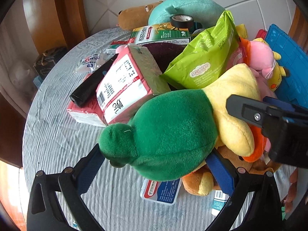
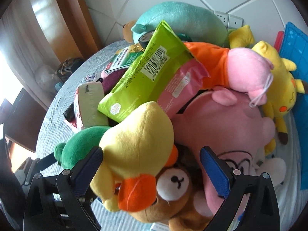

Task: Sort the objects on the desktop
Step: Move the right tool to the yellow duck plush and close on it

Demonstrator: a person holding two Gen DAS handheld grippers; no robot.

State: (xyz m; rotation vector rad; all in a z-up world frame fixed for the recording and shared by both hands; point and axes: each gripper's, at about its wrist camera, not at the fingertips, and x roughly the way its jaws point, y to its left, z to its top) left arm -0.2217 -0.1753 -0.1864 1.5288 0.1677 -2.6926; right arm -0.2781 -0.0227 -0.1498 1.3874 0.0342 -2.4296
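Observation:
A plush toy with a green head and body [image 1: 163, 134] and a yellow part [image 2: 134, 134] lies on top of a pile on the round table. My left gripper [image 1: 154, 152] straddles its green end. The jaws stand wide, and the plush covers both fingertips. My right gripper [image 2: 152, 150] is open over the yellow part, an orange bit and a brown bear's face [image 2: 173, 188]. Its jaws stand wide and nothing is pinched. One finger of the right gripper [image 1: 250, 115] also shows in the left wrist view, beside the yellow part.
The pile holds a red-white tissue pack [image 1: 123, 84], a black roll [image 1: 90, 84], a green wipes pack [image 1: 202, 57], a green medicine box [image 1: 161, 34], a tape roll [image 1: 182, 20], a teal neck pillow [image 1: 184, 5], pink plushes [image 2: 221, 127], a yellow plush [image 2: 277, 88]. A blue mat [image 1: 288, 57] lies right. Grey cloth [image 1: 57, 134] shows left.

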